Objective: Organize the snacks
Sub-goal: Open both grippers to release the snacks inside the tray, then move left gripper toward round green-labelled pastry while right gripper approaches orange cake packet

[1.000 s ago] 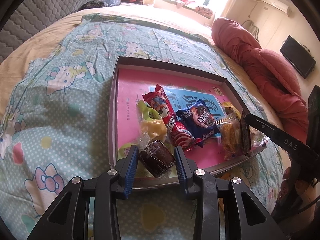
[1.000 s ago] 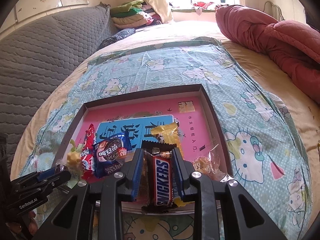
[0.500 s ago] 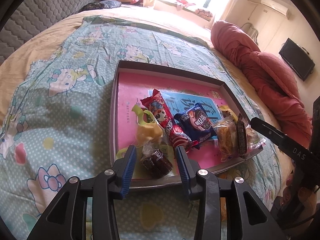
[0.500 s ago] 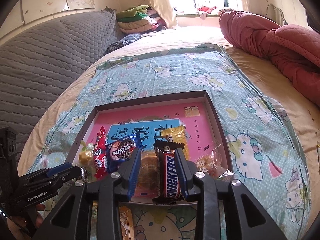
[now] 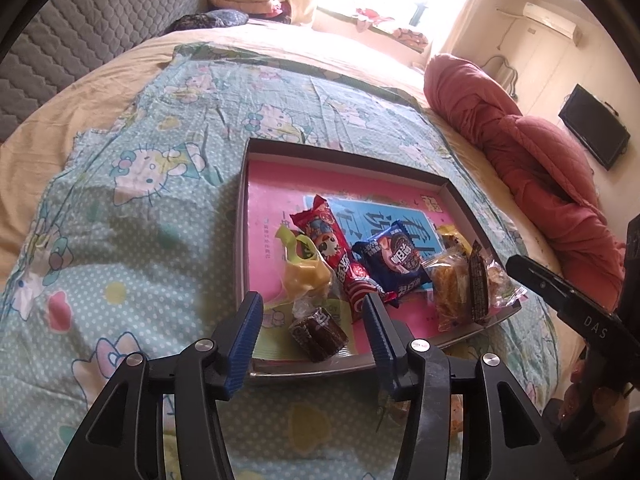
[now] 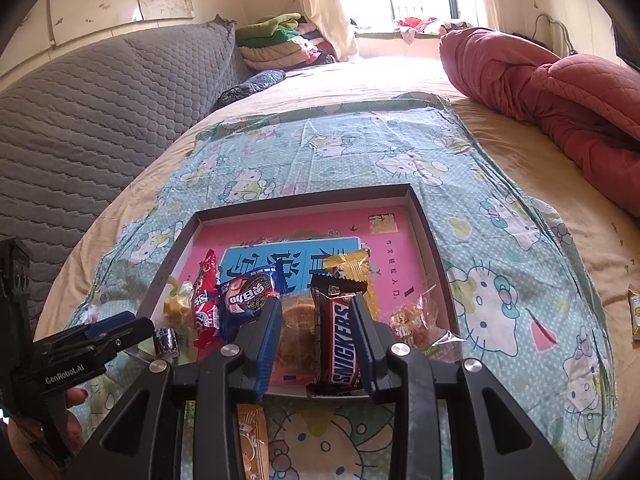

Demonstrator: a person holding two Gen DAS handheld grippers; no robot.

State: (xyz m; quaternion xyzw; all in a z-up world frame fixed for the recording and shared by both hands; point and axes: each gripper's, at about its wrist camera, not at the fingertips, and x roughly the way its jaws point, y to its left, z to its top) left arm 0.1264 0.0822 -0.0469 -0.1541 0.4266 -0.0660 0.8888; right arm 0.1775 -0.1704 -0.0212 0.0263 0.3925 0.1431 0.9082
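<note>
A dark-rimmed tray (image 5: 344, 156) with a pink floor lies on the bed and holds several snacks. My left gripper (image 5: 312, 328) hangs over its near edge. Its jaws are opening, and a brown wrapped chocolate (image 5: 318, 332) lies loose between them with a gap on each side. My right gripper (image 6: 316, 336) is open around a Snickers bar (image 6: 336, 332). The bar leans by the right finger, well apart from the left one. Behind lie a red packet (image 5: 332, 248), a blue cookie packet (image 5: 396, 260), a yellow candy (image 5: 306, 276) and a clear-wrapped pastry (image 5: 452, 292).
The tray (image 6: 304, 196) sits on a cartoon-cat sheet (image 6: 500, 320). An orange snack packet (image 6: 250, 432) lies on the sheet below the tray, and a small packet (image 6: 634, 312) far right. A red quilt (image 6: 552, 92) is heaped at the right, with a grey headboard (image 6: 80, 112) at the left.
The left jaws spread and let go of the brown chocolate, which now lies in the tray. The right jaws eased off the Snickers bar and drew back a little.
</note>
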